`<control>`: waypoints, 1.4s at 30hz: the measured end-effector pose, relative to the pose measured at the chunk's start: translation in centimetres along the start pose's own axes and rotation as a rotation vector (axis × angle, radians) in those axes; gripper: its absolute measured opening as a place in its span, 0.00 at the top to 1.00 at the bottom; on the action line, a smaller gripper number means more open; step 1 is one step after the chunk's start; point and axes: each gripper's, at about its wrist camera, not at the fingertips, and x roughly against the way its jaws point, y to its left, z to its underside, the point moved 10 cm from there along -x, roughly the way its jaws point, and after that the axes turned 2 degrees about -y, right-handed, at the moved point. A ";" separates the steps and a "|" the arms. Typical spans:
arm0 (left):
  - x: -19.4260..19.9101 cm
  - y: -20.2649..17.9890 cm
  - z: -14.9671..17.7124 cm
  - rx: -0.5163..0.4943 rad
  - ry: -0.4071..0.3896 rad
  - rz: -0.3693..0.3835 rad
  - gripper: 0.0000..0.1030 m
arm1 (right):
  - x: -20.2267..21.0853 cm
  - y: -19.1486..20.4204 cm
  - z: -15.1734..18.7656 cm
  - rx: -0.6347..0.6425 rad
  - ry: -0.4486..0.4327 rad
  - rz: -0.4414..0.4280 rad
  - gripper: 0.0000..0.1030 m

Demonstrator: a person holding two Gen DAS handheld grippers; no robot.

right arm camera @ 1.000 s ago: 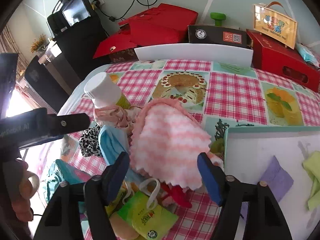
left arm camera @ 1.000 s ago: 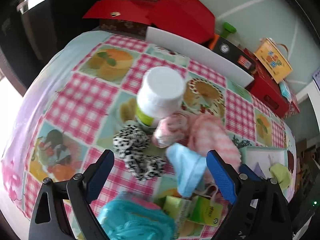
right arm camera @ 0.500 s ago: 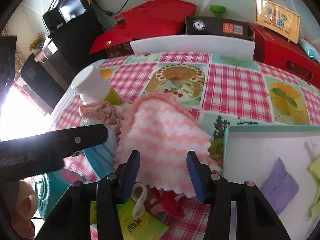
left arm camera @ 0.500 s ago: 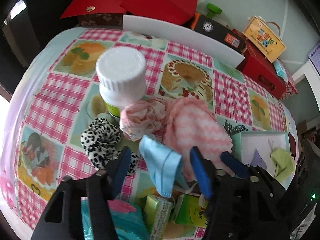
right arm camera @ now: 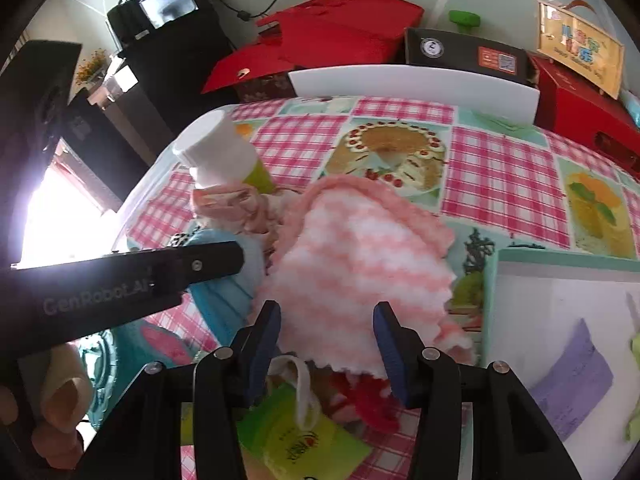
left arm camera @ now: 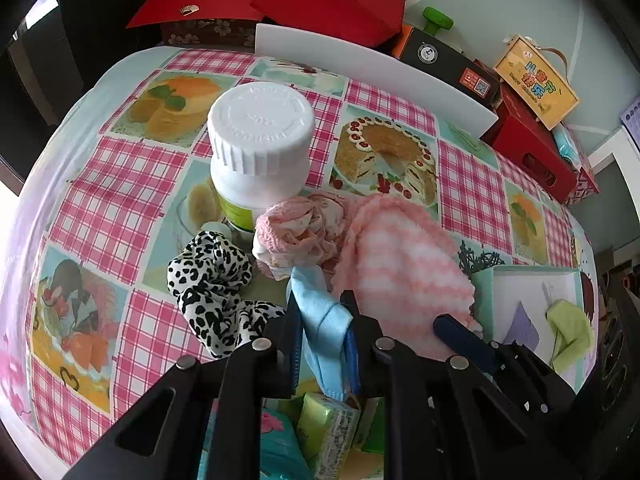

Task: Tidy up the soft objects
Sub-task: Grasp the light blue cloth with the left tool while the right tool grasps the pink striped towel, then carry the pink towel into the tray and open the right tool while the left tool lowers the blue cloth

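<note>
Here our left tongs point(left arm camera: 322, 326) have just been closing, and their pads now pinch a fold of the light blue cloth point(left arm camera: 320, 312), which sits bunched between them on the checked tablecloth point(left arm camera: 132, 184) of the desk. Just beside that cloth, to the left in the left wrist view, lies a black-and-white leopard-print scrunchie point(left arm camera: 208, 276). Behind it a crumpled pink fabric piece point(left arm camera: 296, 228) rests against the base of a white-capped bottle point(left arm camera: 260, 148), which stands upright.

Our right tongs point(right arm camera: 326, 338) stand partly apart over the near edge of the pink-and-white striped fluffy cloth point(right arm camera: 352, 260). Their pads flank that edge, and we cannot tell whether they touch it. The fluffy cloth lies draped in a mound, touching the pink fabric piece on one side and close to the teal-rimmed white tray point(right arm camera: 560, 264) on the other. In the tray we see a purple cloth point(right arm camera: 572, 376) and a yellow-green cloth point(left arm camera: 568, 332), apart from each other.

Below the right tongs lies a green packet point(right arm camera: 304, 436) with a white loop point(right arm camera: 300, 384) across it, and a red item point(right arm camera: 372, 400), too hidden to name, peeks from under the fluffy cloth.
</note>
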 end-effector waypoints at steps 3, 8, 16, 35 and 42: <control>-0.1 0.0 0.0 0.008 0.003 0.003 0.82 | 0.2 0.8 -0.2 0.014 -0.011 -0.016 0.49; 0.0 0.2 0.1 0.019 0.007 0.007 0.82 | -0.4 1.9 0.0 0.044 0.001 -0.013 0.49; -0.2 0.1 0.2 0.014 0.014 0.005 0.82 | -1.1 1.2 0.4 0.036 0.012 0.021 0.80; -1.2 0.1 0.3 0.005 0.031 -0.015 0.82 | 3.5 -2.9 -2.2 -0.091 -0.120 0.034 0.94; 0.1 0.0 -0.3 0.012 -0.022 0.015 0.87 | 6.3 -2.3 -3.6 -0.097 -0.194 -0.004 0.94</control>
